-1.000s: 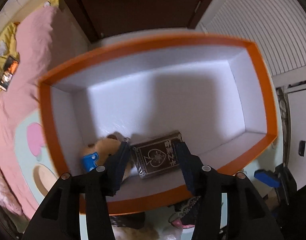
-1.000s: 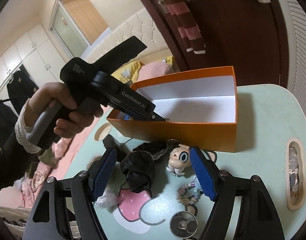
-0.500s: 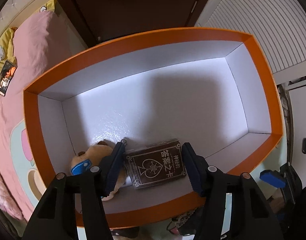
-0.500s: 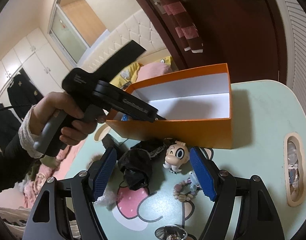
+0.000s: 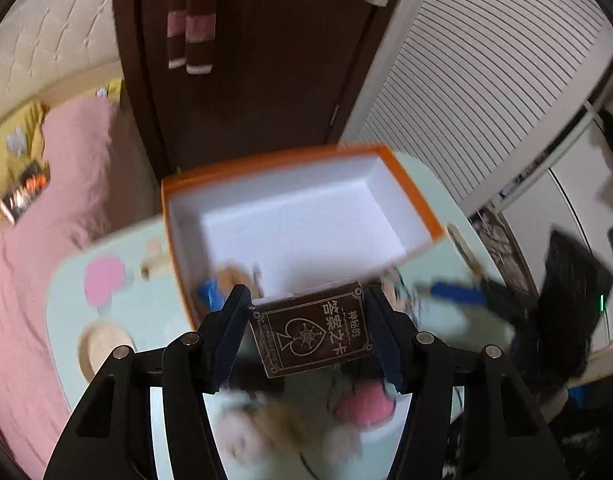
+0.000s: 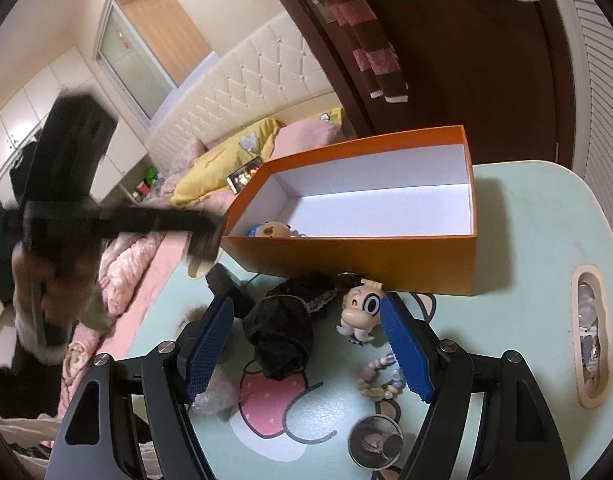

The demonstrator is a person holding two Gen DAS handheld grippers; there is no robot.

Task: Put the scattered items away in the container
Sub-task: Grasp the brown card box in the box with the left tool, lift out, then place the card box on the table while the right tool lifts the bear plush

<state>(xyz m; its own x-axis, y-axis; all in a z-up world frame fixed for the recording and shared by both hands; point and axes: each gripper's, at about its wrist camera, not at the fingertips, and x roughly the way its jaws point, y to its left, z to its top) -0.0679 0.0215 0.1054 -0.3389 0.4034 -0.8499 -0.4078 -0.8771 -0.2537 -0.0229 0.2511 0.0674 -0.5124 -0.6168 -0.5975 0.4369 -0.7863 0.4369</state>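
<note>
Both views are dim, warm indoor pictures with strong fisheye bending and black corners. The left wrist view is smeared by motion blur across the box and worktop, while the card pack at lower centre stays sharp. The right wrist view is crisp, except the blurred left gripper at mid left; the box's white inside is the brightest patch, and it casts a soft shadow on the worktop at right.

Left wrist view: looks steeply down over near rim of orange box at 12 o'clock, close in, frame motion-blurred. Right wrist view: shallower downward angle across mint table, same orange box at 12 o'clock, slightly farther. Both share box, table, dark door, pink bedding.
</note>
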